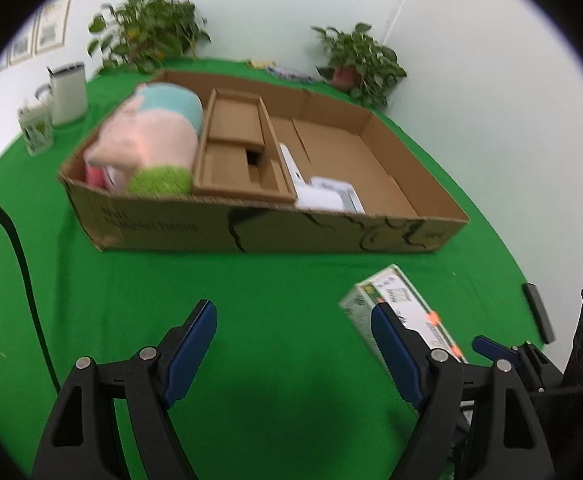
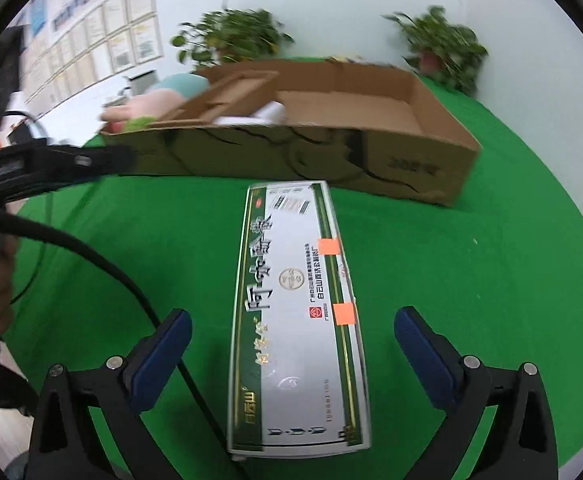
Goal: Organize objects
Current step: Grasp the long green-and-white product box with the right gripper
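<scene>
Two leafy potted plants stand at the far edge of the green-covered desk (image 1: 291, 300), a bushy one (image 1: 147, 34) toward the left and a second in a reddish pot (image 1: 357, 60) in the corner by the white wall. A white jug-like container (image 1: 67, 94) stands at the left edge of the desk with a small glass holder (image 1: 35, 128) just beside it. Rows of framed papers (image 2: 103, 40) hang on the left wall, and a black cable (image 1: 23, 264) trails across the cloth on the left.
</scene>
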The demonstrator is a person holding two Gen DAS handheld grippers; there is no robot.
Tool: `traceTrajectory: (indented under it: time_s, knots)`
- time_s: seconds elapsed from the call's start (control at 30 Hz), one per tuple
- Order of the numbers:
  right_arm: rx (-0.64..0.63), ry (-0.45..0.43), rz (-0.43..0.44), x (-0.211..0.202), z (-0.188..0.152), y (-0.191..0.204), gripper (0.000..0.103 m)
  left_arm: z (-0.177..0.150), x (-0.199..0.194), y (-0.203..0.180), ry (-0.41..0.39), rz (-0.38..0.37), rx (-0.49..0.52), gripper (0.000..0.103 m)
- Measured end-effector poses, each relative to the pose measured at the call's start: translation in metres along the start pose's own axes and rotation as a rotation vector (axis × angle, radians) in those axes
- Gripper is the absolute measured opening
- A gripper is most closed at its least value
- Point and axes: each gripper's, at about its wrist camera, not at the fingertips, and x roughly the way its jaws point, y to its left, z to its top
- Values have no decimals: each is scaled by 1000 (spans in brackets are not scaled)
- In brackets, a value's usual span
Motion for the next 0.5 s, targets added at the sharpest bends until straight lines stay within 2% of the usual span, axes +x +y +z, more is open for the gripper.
traceTrajectory:
  time_s: [0.13, 0.2, 0.27, 0.37, 0.4, 0.5]
  knots:
    - [-16, 2, 42, -7, -7, 3, 102, -6, 20, -3, 71, -122, -62, 79]
    - [-13, 29, 54, -3, -9, 4, 98, -10, 32, -7, 107, -170, -85, 79]
    - [-3, 56, 62, 0, -11, 5, 81, -15, 44, -14, 149, -207, -99, 79]
    - [-2, 70, 70, 2, -13, 15, 66, -21, 58, -23, 197, -252, -104, 78]
    - [0, 73, 65, 5, -11, 20, 62, -24, 61, -26, 212, -263, -106, 77]
    - [40, 73, 60, 8, -9, 21, 60, -26, 63, -31, 215, -298, -109, 75]
